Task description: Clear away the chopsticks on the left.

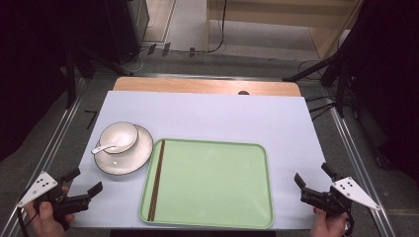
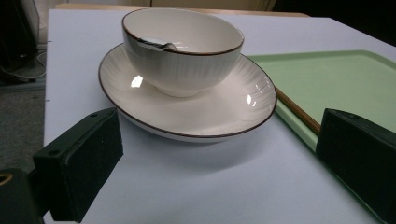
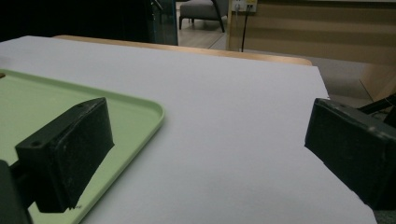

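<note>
While both grippers' jaws gape wide, the bowl (image 1: 119,136) holds a spoon (image 1: 107,146).

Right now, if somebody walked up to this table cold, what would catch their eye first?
Probably the big pale green tray at the near middle of the table, with dark chopsticks lying along its left inner edge. Just left of it, a white bowl with a spoon in it sits on a white plate. The left gripper and right gripper wait open at the near corners.
</note>
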{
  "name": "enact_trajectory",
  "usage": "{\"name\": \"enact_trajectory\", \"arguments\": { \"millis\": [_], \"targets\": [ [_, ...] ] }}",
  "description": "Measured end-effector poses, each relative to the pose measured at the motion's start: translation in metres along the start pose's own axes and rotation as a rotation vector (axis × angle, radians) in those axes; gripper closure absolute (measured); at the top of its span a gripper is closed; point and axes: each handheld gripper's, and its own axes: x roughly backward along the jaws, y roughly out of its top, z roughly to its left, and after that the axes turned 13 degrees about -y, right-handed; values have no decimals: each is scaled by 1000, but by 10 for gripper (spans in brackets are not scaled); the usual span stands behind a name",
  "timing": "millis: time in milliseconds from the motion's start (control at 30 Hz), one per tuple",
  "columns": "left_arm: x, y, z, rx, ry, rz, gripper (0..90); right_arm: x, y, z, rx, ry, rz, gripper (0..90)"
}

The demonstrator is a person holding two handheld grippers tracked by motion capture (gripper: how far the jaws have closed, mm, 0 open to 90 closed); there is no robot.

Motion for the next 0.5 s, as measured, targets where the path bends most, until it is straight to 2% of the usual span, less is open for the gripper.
{"name": "enact_trajectory", "arguments": {
  "millis": [67, 333, 500],
  "targets": [
    [1, -1, 3, 14, 1, -4, 13, -1, -1, 0, 5, 0, 2, 14],
    [2, -2, 9, 19, -17, -10, 13, -3, -2, -4, 11, -5, 9, 14],
    [0, -2, 8, 16, -22, -10, 13, -5, -4, -7, -13, -14, 16, 14]
  ]
}}
